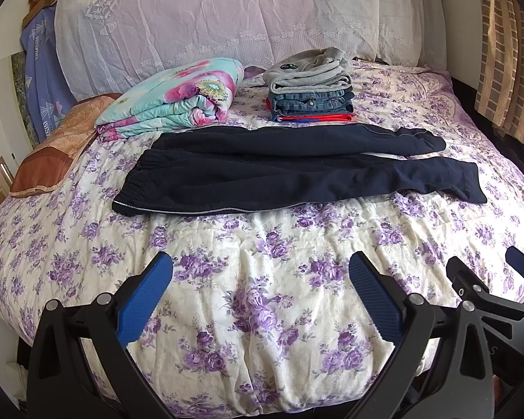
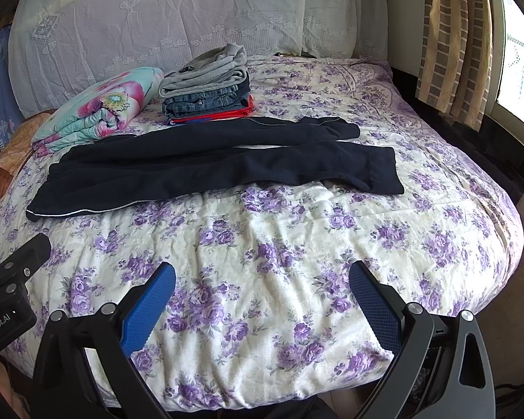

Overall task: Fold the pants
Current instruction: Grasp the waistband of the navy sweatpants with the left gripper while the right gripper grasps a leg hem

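Observation:
Dark navy pants (image 1: pixel 279 171) lie flat across the bed, waistband to the left, the two legs stretched to the right and slightly apart at the ends; they also show in the right wrist view (image 2: pixel 227 164). My left gripper (image 1: pixel 260 272) is open and empty, above the floral bedspread near the bed's front edge, well short of the pants. My right gripper (image 2: pixel 262 279) is open and empty, also near the front edge. The right gripper shows at the left wrist view's right edge (image 1: pixel 499 276), and the left gripper at the right wrist view's left edge (image 2: pixel 14 248).
A stack of folded clothes (image 1: pixel 311 87) sits behind the pants. A folded floral quilt (image 1: pixel 178 97) lies to its left, and a brown pillow (image 1: pixel 56 150) at the far left. A lace-covered headboard (image 1: pixel 227 17) is behind. A curtain (image 2: pixel 454 42) hangs at the right.

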